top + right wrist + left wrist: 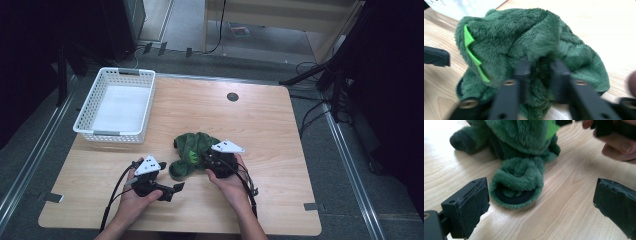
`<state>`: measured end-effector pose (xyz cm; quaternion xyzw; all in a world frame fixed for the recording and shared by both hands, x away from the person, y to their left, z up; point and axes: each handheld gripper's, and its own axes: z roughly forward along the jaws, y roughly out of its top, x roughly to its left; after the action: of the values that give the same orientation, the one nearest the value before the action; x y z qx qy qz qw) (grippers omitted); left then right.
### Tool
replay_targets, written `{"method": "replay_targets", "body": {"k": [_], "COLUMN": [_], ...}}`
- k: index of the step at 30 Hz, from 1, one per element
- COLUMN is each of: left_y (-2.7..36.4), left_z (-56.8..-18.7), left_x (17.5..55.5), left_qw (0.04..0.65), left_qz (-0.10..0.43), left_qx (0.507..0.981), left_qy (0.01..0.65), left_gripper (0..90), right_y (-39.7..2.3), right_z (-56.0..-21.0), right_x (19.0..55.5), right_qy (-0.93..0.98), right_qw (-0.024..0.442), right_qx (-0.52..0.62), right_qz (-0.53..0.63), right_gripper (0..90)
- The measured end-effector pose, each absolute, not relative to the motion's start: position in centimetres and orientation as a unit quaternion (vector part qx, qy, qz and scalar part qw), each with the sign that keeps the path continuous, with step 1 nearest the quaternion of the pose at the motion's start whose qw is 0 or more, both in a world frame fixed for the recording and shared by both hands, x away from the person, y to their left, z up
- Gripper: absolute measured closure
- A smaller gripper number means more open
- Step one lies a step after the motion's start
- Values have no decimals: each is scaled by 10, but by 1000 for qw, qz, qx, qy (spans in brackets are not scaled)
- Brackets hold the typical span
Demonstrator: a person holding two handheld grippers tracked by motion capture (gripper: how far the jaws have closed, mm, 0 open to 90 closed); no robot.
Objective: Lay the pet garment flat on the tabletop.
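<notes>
We see a white basket (116,106) sitting at the far left corner of our wooden bench (280,150), with a round grommet (232,97) near the far edge.

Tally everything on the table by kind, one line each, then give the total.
Green plush garment: 1
White basket: 1
Hand-held grippers: 2, the left gripper open beside the plush, the right gripper shut on the plush
Total: 4
</notes>
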<state>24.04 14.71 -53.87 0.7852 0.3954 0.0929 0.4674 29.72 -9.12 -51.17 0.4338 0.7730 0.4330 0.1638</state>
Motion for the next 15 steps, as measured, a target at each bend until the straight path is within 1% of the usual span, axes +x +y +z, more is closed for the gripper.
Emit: {"method": "replay_targets", "body": {"k": [1,2,4,5,7,9,10,12,13,15], "left_y": [145,143,140,140,138,138,137,137,137,138], "left_z": [-540,-541,-544,-544,-546,-547,-548,-548,-548,-549], "left_x": [240,241,242,242,242,242,243,244,245,247], "left_qw": [462,454,437,437,429,428,419,418,413,412], "left_qz": [94,99,102,102,98,98,108,109,117,119], "left_qx": [786,788,793,793,795,794,791,790,788,783], "left_qy": [399,405,411,411,417,420,432,436,441,450], "left_gripper": [19,61,85,148,213,318,370,442,504,553], "right_y": [-92,-94,-96,-96,-100,-101,-103,-103,-103,-102], "right_z": [-511,-511,-509,-509,-505,-504,-502,-502,-501,-501], "right_x": [297,297,297,297,296,296,296,296,296,295], "right_qy": [773,771,766,766,756,754,749,749,749,749], "right_qw": [163,162,159,159,153,152,144,143,144,144], "right_qx": [431,429,428,428,431,430,430,429,425,424], "right_qz": [437,442,454,454,469,473,483,485,487,488], "right_gripper": [836,852,863,863,869,869,869,869,870,870]}}
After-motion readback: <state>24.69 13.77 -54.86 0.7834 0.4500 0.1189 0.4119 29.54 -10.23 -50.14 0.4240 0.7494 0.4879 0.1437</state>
